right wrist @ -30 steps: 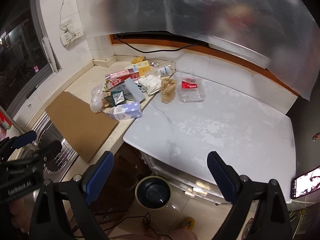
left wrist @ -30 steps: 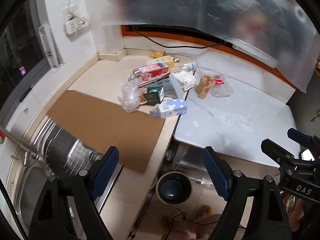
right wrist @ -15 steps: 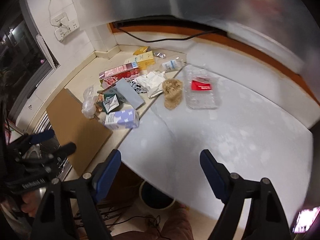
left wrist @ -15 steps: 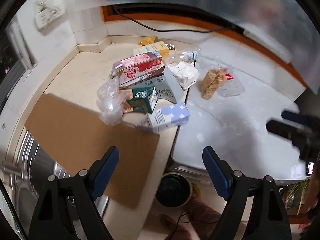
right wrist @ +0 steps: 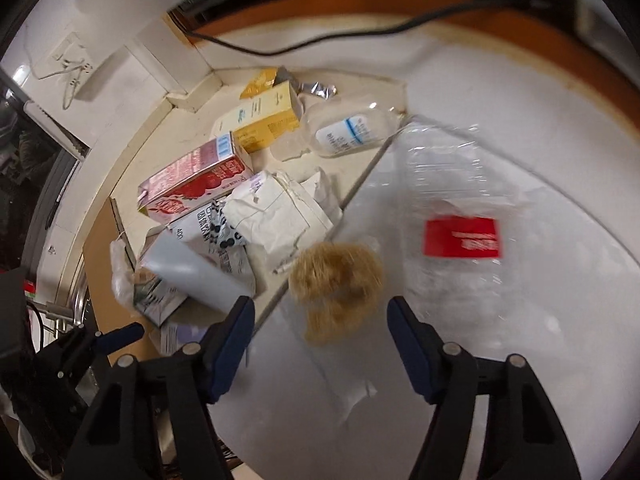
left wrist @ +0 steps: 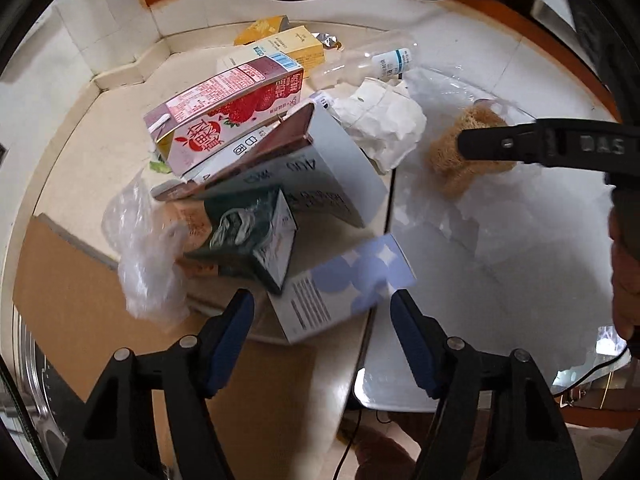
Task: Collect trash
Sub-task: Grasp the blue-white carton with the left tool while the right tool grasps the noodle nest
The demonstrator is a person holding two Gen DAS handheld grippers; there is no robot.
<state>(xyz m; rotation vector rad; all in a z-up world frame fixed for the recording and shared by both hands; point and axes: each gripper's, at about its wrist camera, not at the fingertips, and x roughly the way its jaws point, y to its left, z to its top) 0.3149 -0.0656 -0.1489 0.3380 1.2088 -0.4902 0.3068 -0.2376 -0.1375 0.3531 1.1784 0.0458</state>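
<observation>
Left gripper over the counter edge, jaws closing, pads not yet pressing; lilac-and-white carton between and just ahead of the tips. Right gripper above the white worktop, jaws closing likewise, nothing clamped; tan fibrous scrubber lying just ahead between the tips. Beyond: dark green carton, crumpled clear bag, grey box, pink strawberry carton, crumpled white paper. Farthest: yellow carton, clear bottle, clear tray with red label.
</observation>
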